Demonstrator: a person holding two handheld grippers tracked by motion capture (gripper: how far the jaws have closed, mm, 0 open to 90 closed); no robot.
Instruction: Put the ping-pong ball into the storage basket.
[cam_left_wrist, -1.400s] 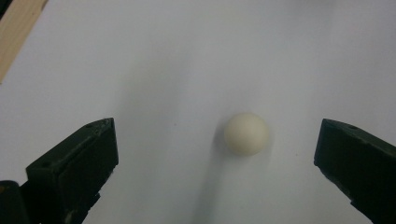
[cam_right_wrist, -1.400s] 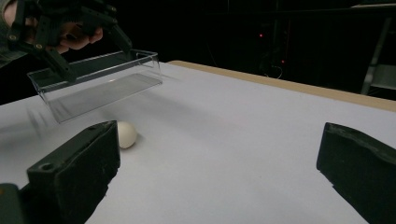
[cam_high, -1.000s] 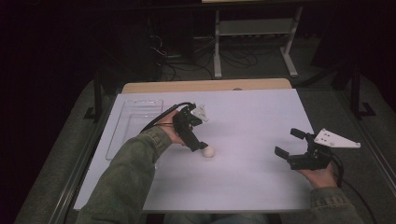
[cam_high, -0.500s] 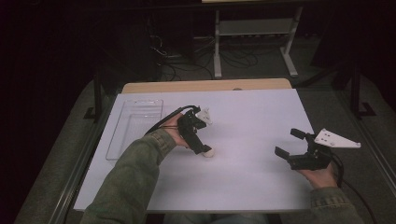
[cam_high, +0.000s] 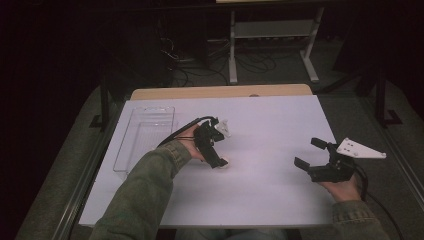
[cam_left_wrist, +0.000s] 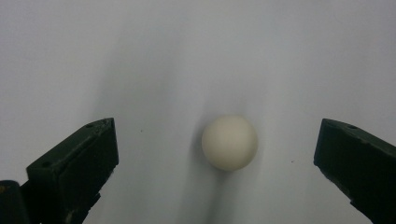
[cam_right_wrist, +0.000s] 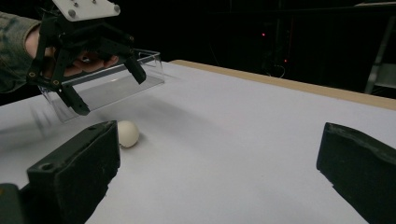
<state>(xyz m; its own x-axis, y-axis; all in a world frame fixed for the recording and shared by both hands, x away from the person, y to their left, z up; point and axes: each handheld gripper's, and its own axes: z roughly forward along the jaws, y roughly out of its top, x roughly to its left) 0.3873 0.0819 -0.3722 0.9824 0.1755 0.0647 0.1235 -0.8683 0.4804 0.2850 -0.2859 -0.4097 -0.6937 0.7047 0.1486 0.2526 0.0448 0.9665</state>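
Left gripper (cam_high: 216, 161) was seen directly over the white ball (cam_left_wrist: 229, 142), jaws spread wide with the ball between them, nothing pinched yet. Compared with a second ago, the left hand had been brought slightly further over the ball; in the high view the ball (cam_high: 223, 162) was largely covered by the gripper's tip, where earlier it had been showing beside it. The ball itself was not shifted. Judged as: approach finished, alignment done, descent and closing not yet made. In the left gripper view the ball sat a little right of centre between the jaws, so a small correction was probably wanted before closing; a round ball could be squirted out by an off-centre pinch.

Right gripper (cam_high: 316, 155) was held idle, well apart at the right side of the table, jaws spread, nothing held. No change in it was noted.

Ball location: resting on the white table cover (cam_high: 270, 125), near the middle, left of centre. A clear plastic tray (cam_high: 145, 137) lay empty at the left, near the left arm; likely the drop-off.

Surface was plain, white, matte, flat, bearing little else; a wooden table edge (cam_high: 220, 92) was exposed at the far side. Room was dark; a white frame stand (cam_high: 272, 35) and loose floor cables (cam_high: 185, 55) were made out behind.
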